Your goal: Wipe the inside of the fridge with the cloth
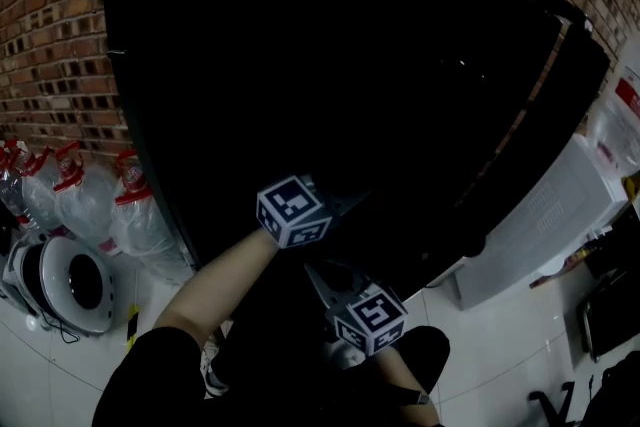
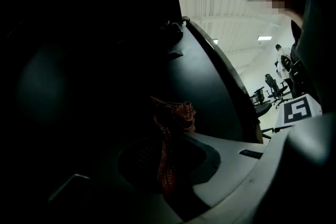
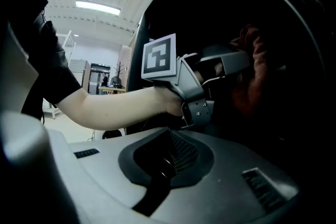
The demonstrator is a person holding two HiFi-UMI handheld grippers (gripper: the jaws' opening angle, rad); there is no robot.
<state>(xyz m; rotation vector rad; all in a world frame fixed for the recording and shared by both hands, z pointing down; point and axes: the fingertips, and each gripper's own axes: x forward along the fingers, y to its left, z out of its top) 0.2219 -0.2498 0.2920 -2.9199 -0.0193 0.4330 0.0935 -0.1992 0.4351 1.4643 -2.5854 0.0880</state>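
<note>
With the reddish knitted cloth (image 2: pixel 178 113) pinched between the jaws of the left gripper (image 2: pixel 168 140), bunched past the tips against the dark of the black fridge (image 1: pixel 330 65), press that loose bunch, not the hard tips, flat on the inner walls in overlapping strokes. Hold the right gripper (image 3: pixel 169 147), jaws together on nothing, just beside and clear. Too dark inside the fridge to make out any contents; by the brick wall (image 1: pixel 50 35), red-capped clear jugs (image 1: pixel 135 215), contents unclear.

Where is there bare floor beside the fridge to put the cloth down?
Bare tile floor lies on the right, in front of the white box. The left is crowded: water bottles and a round white appliance fill the corner by the brick wall. The fridge itself is too dark to judge.
</note>
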